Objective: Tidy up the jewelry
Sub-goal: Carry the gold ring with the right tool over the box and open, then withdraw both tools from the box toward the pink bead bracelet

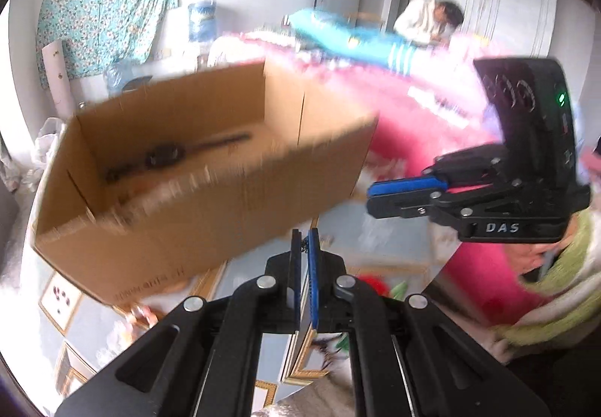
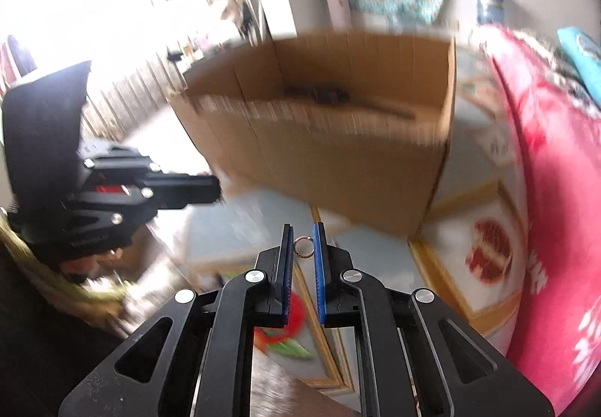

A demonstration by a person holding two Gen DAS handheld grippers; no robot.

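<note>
Both grippers near the box (image 1: 195,169)
Left gripper (image 1: 305,240) pinches a small chain (image 1: 305,248); right gripper (image 2: 302,235) pinches a ring (image 2: 303,247). A dark item (image 1: 163,155) lies in the box.

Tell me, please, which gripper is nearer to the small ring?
Right. The right gripper pinches the ring between its fingertips; the left gripper is off to its left, clamped on something dark instead.

Watch (image 1: 161,154) in box (image 1: 210,206); box beyond tongs (image 1: 305,248)
</note>
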